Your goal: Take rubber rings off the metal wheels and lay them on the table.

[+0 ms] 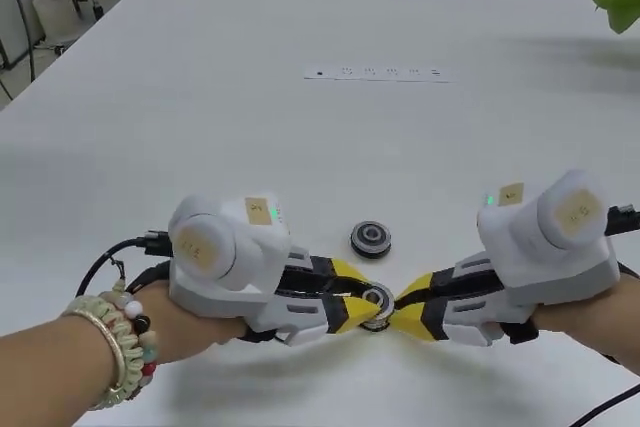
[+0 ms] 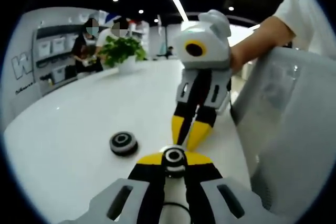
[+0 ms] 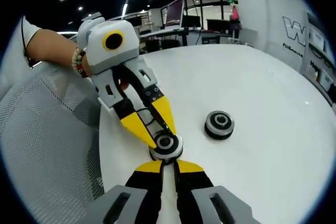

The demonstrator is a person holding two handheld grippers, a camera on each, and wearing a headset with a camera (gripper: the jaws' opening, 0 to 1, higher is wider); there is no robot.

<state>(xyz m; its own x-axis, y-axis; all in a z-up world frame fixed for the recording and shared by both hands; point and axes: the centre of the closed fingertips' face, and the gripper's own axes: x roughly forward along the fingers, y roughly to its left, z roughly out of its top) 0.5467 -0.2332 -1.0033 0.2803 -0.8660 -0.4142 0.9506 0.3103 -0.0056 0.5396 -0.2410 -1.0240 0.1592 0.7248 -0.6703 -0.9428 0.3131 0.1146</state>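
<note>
Wheel (image 1: 376,298): lying flat on the table (image 1: 300,147) near its front edge, shiny hub up, between the tips of both tools.
Left tool (image 1: 358,299): jaws closed on the wheel, one yellow tip on each side of it.
Right tool (image 1: 404,305): faces the left tool across the wheel. Its jaws are drawn almost together with a thin slit between them, and the tips are against the wheel's rim. Whether they pinch anything there cannot be told.
Second wheel (image 1: 371,238): flat on the table just beyond the wheel, apart from both tools.
Ring (image 3: 218,133): dark band round the second wheel's rim. On the wheel itself, the rim is too hidden by the tips to judge.
Sockets (image 1: 375,73): pale strip set in the table, well beyond the wheel.
Bracelets (image 1: 125,342): beaded, on the wrist behind the left tool, well to the left of the wheel.
</note>
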